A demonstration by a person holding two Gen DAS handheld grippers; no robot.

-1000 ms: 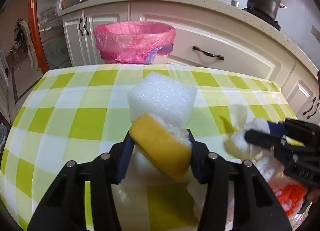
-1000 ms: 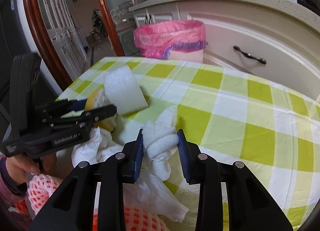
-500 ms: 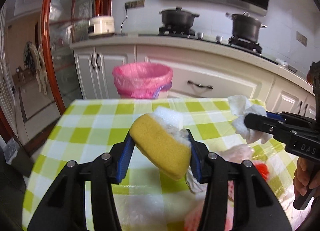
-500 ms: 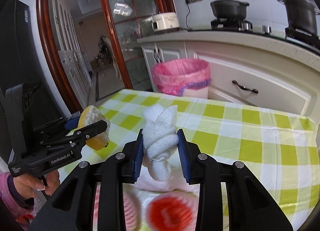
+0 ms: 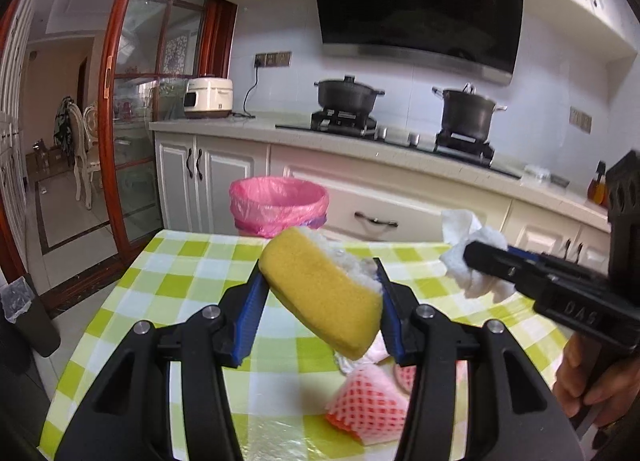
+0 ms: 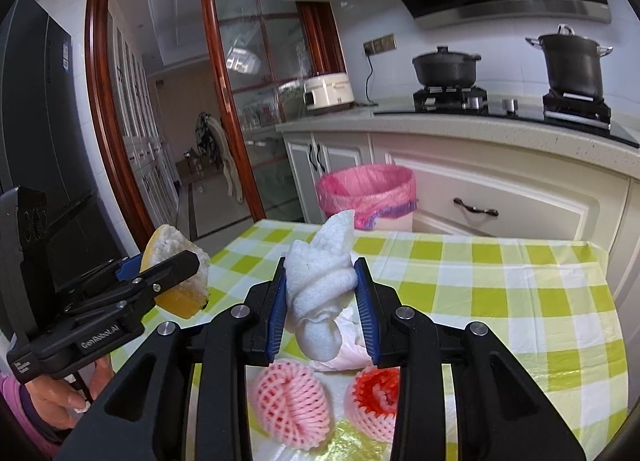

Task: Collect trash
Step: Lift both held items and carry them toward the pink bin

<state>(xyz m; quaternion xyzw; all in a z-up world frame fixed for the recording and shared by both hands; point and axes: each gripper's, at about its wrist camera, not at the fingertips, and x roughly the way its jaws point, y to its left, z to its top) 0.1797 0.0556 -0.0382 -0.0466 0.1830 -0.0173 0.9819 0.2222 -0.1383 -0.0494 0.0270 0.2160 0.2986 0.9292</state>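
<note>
Left gripper [image 5: 320,301] pinches thick yellow fruit peel [image 5: 320,293], right gripper [image 6: 320,301] pinches twisted white paper towel [image 6: 320,285], both above table. Carry w/ firm squeeze over pink-lined bin [image 6: 366,189] beyond table edge, then let go.

Yellow peel [image 5: 320,293], twisted white tissue [image 6: 320,285], both aloft

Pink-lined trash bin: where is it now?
In both wrist views the pink-lined trash bin stands on the floor beyond the checkered table's far edge, against the white cabinets.
</note>
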